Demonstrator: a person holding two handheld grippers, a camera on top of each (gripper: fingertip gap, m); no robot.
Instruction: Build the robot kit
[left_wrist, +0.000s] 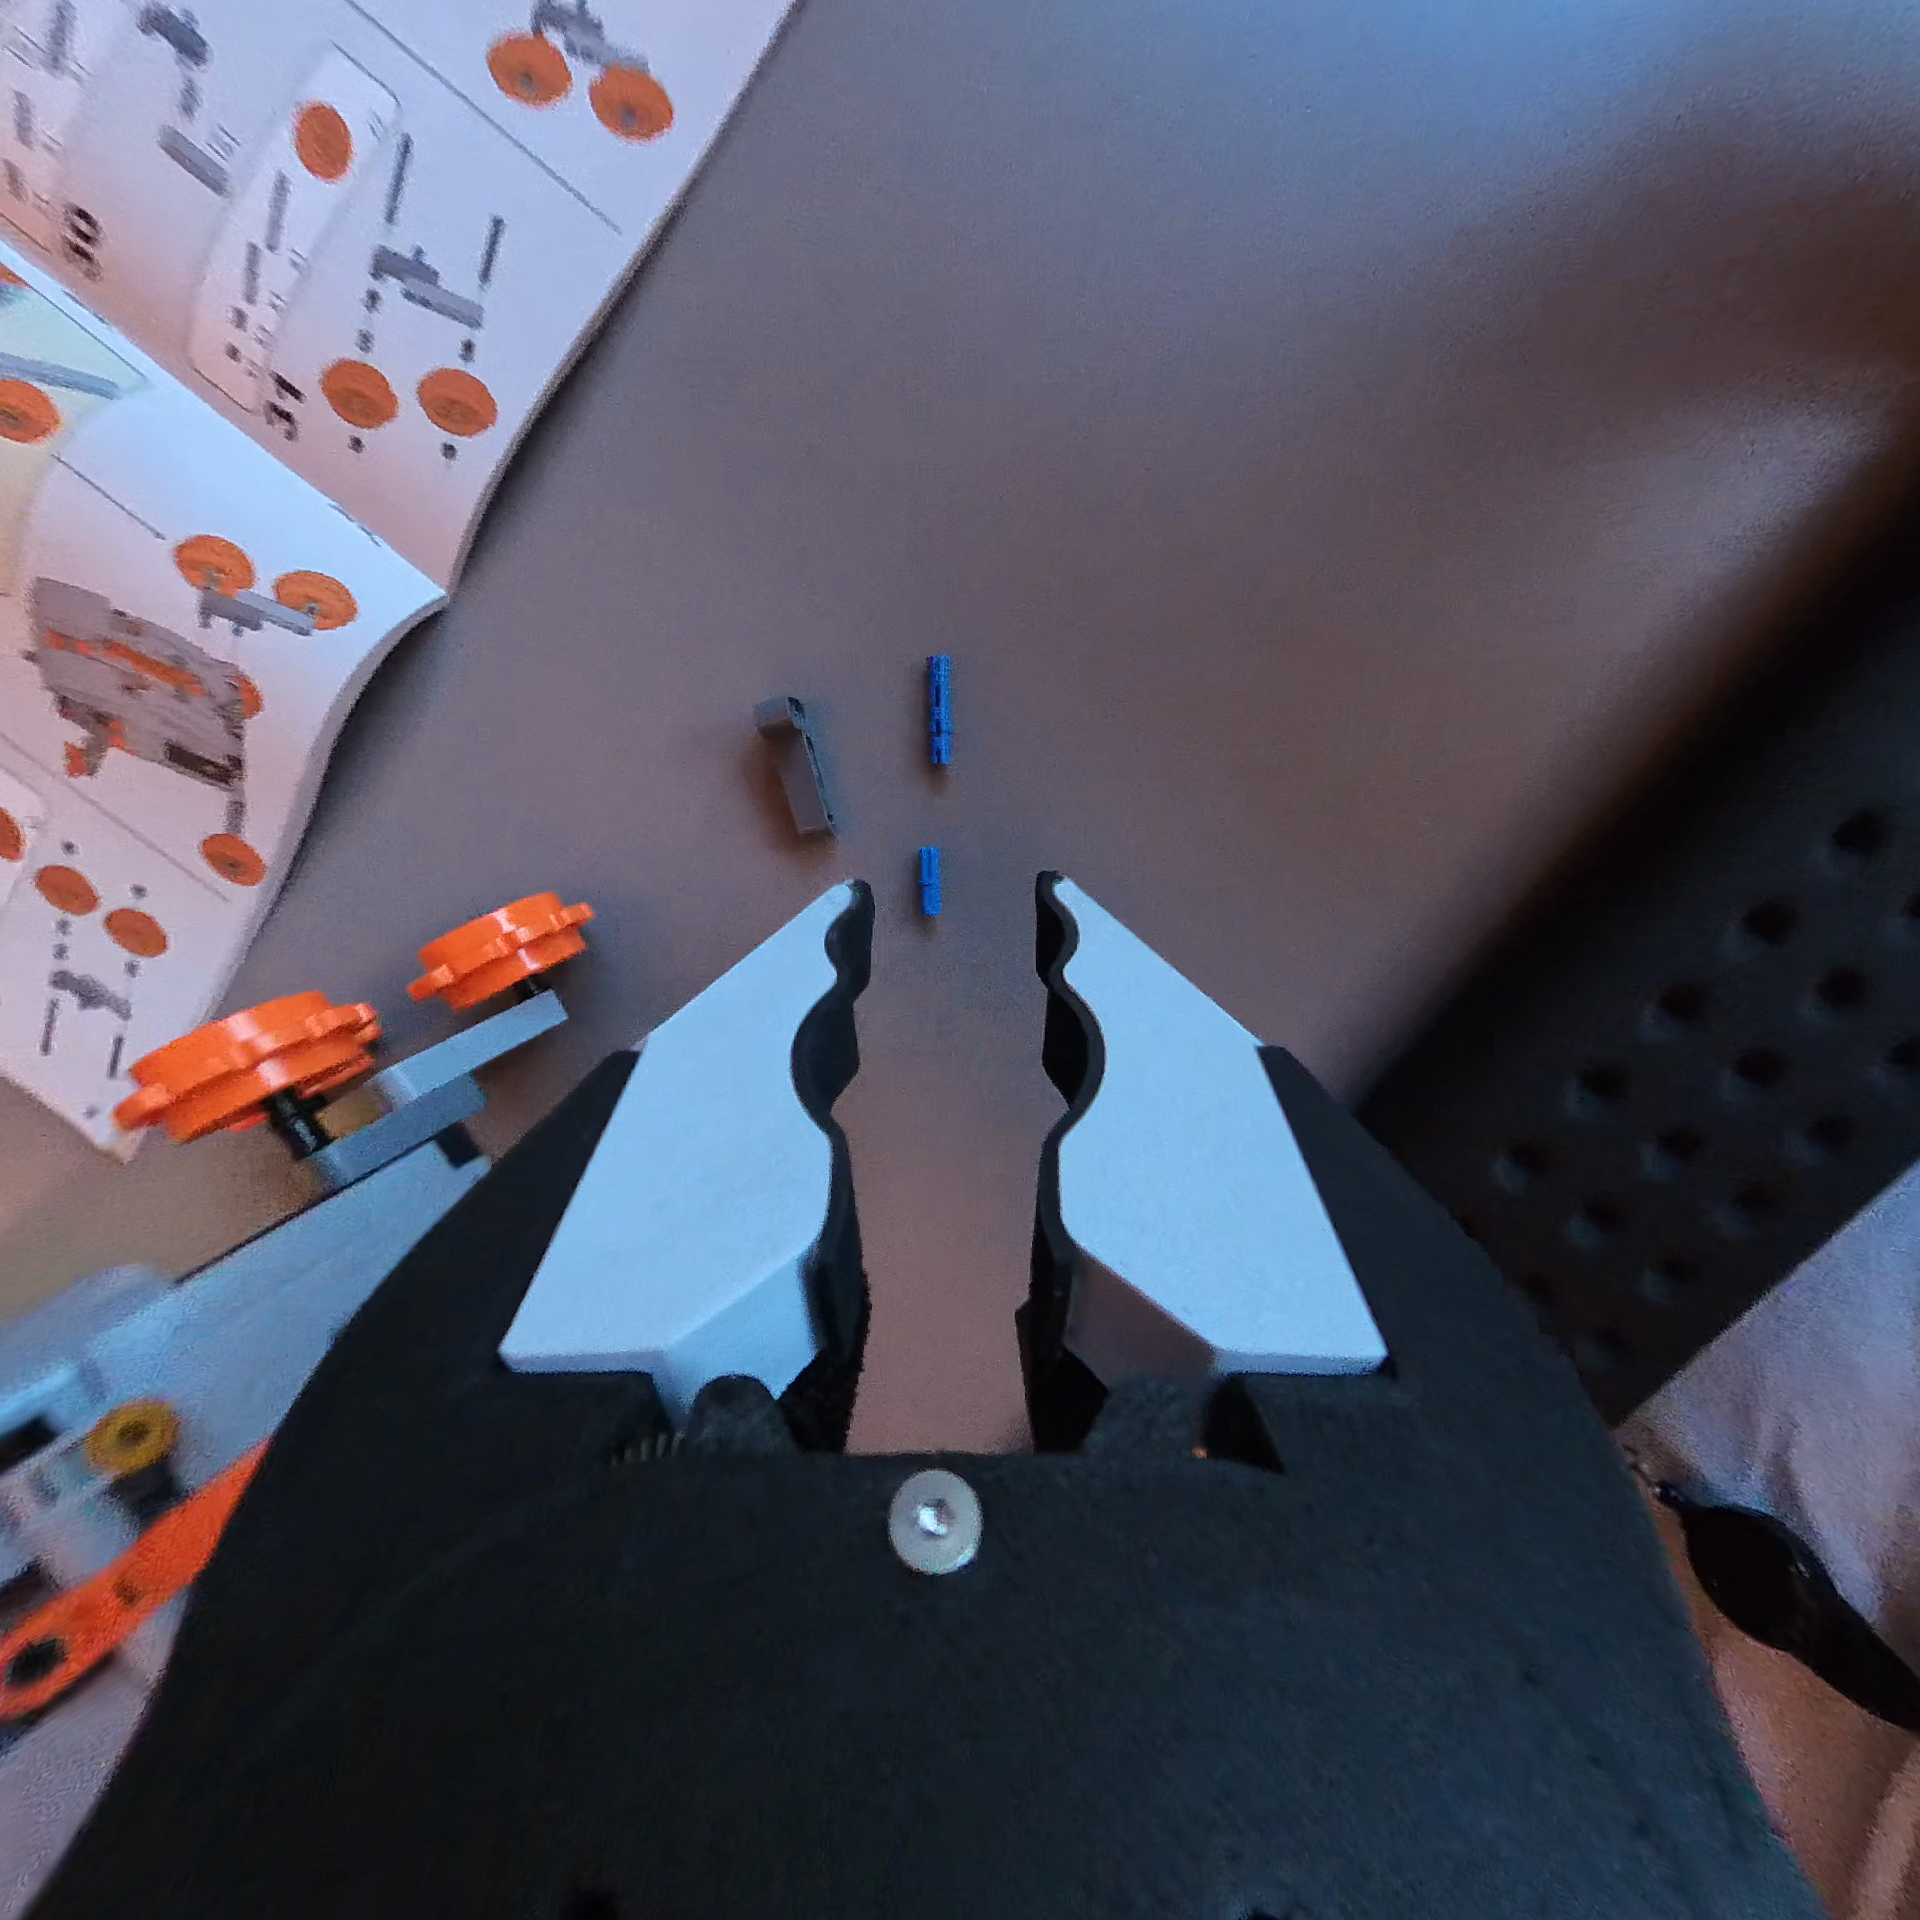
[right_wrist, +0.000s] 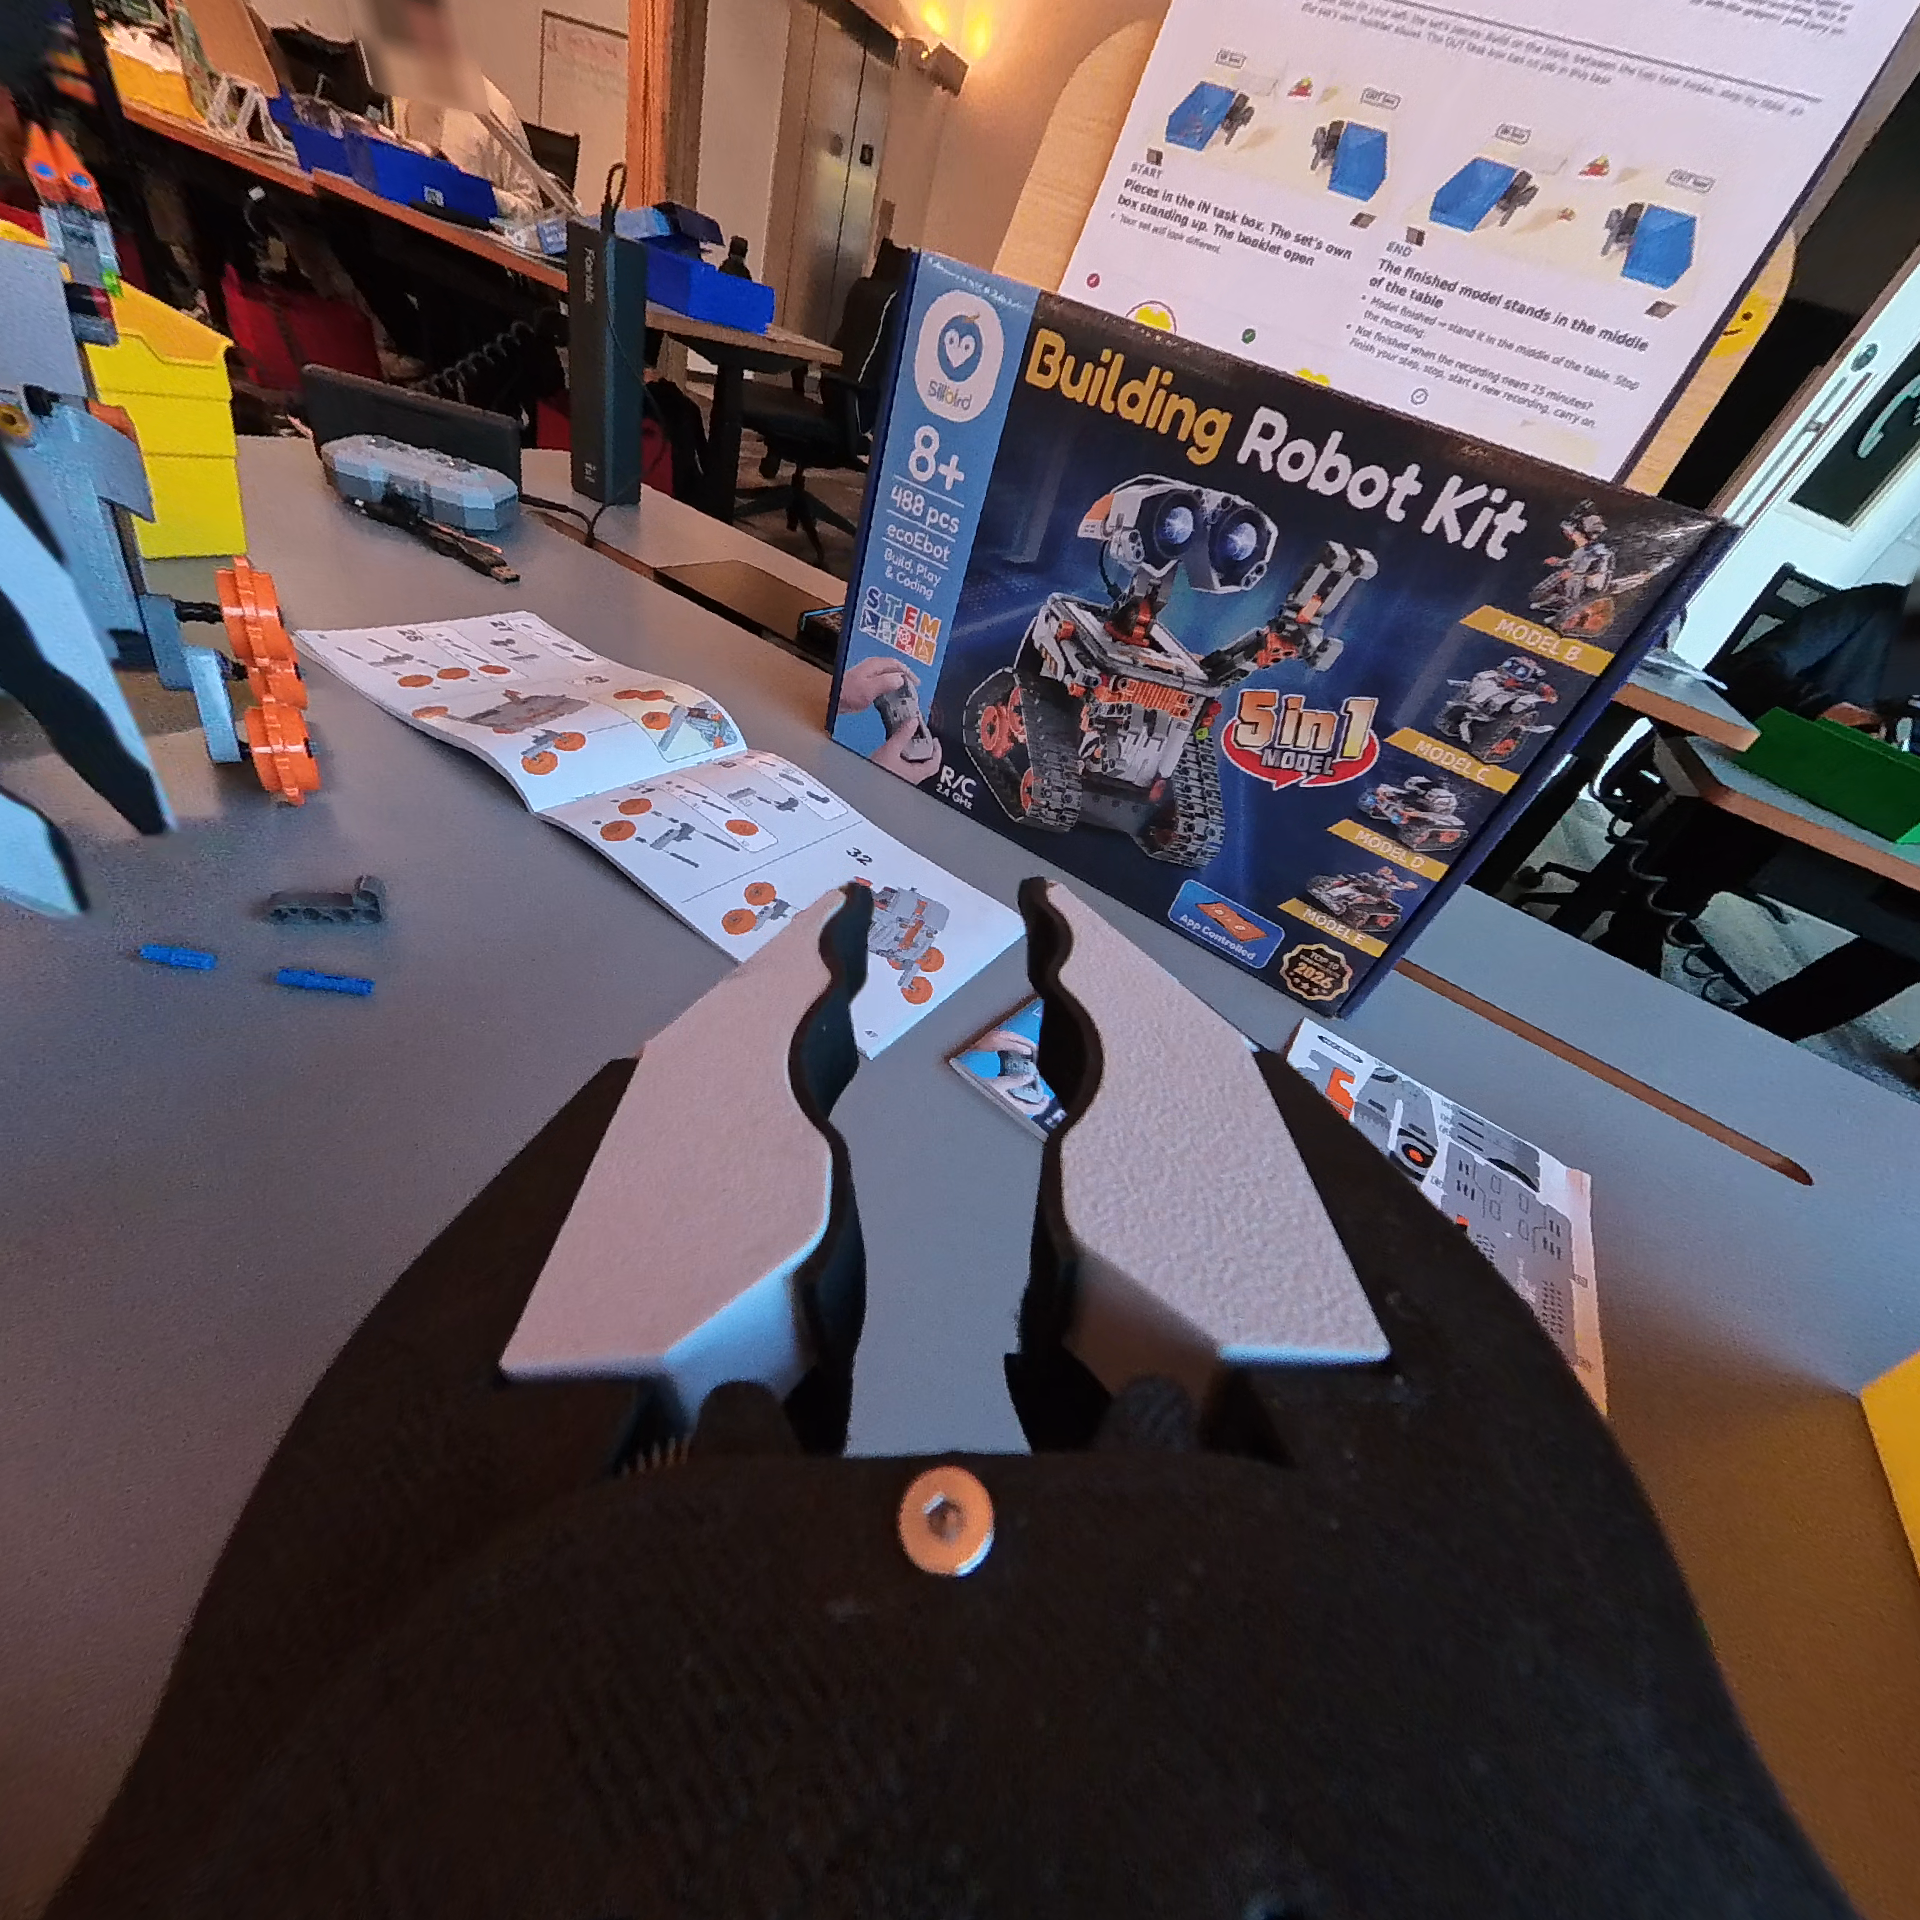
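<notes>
Your left claw (left_wrist: 954, 883) hangs parted and empty over the surface (left_wrist: 1299, 468), the short blue pin (left_wrist: 930, 881) between its tips at frame centre. Your right claw (right_wrist: 943, 894) is parted, empty too. The orange-wheeled assembly (left_wrist: 343, 1039) sits lower left, partly built.

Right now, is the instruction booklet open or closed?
Open. The instruction booklet lies spread flat on the table, printed pages facing up, a fold hump running across its middle.
</notes>
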